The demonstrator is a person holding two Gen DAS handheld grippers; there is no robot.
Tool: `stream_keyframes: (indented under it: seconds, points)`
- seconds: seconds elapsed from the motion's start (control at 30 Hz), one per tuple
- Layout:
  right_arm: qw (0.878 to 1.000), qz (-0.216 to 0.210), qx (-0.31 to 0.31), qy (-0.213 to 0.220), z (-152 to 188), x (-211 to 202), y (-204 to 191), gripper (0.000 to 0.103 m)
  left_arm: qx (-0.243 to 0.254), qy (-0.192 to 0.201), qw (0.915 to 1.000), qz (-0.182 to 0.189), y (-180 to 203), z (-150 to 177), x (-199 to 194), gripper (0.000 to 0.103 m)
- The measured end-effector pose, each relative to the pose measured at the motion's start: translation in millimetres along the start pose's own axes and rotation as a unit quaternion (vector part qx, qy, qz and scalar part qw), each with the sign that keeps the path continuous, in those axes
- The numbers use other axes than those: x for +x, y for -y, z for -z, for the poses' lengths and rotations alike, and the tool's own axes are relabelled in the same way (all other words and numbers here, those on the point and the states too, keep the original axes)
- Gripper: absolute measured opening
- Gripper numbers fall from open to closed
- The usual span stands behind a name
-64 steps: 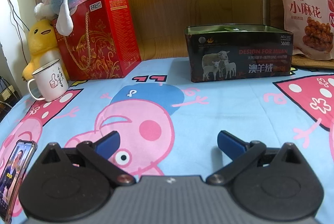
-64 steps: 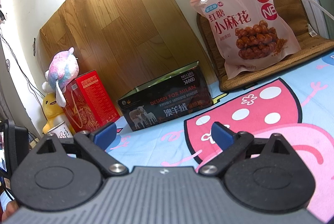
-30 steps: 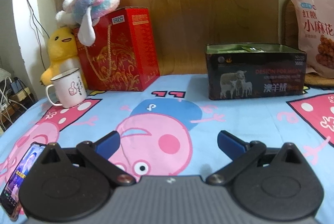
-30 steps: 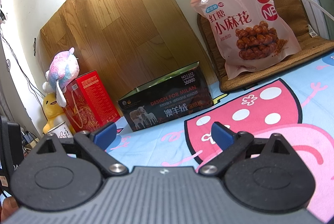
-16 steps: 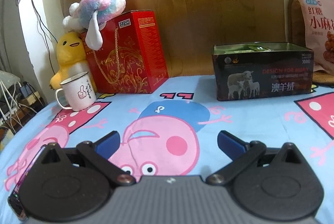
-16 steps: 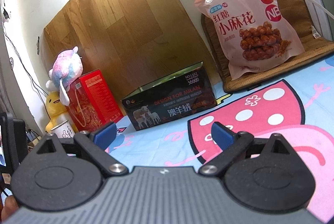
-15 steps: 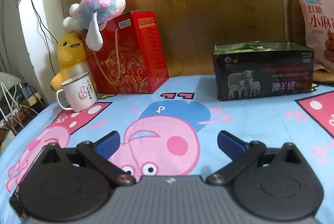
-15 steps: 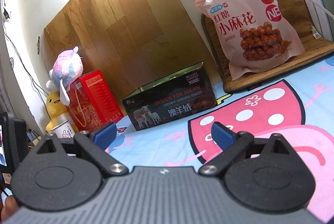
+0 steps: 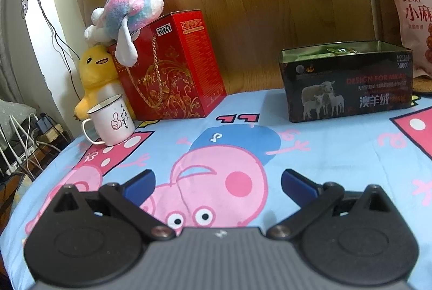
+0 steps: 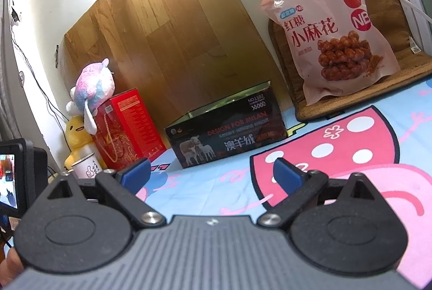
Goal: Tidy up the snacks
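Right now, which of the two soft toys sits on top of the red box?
The pink-and-blue plush. It lies on the red box, while the yellow duck sits lower, beside the box and behind the white mug.

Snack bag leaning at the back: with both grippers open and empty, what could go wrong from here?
1. The snack bag leans upright on a brown mat; a pinch may topple or crush it.
2. The black tin already holds green packets, so the bag may not fit.
3. The mug sits near the edge.
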State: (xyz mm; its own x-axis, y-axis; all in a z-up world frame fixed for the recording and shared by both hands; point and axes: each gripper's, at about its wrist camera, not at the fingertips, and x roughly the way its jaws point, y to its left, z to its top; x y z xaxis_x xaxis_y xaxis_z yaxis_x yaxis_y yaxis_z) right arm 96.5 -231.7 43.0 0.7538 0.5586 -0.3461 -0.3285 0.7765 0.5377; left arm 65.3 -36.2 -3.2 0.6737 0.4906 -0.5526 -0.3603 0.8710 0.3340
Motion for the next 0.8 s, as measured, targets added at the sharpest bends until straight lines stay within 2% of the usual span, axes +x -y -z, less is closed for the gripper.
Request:
stream_keyframes:
  seconds: [0.8]
  points:
    - [1.000, -0.003, -0.001, 0.001, 0.6, -0.9, -0.6, 0.099, 0.009, -0.014, 0.9996, 0.021, 2.5, 0.8, -2.8, 0.103]
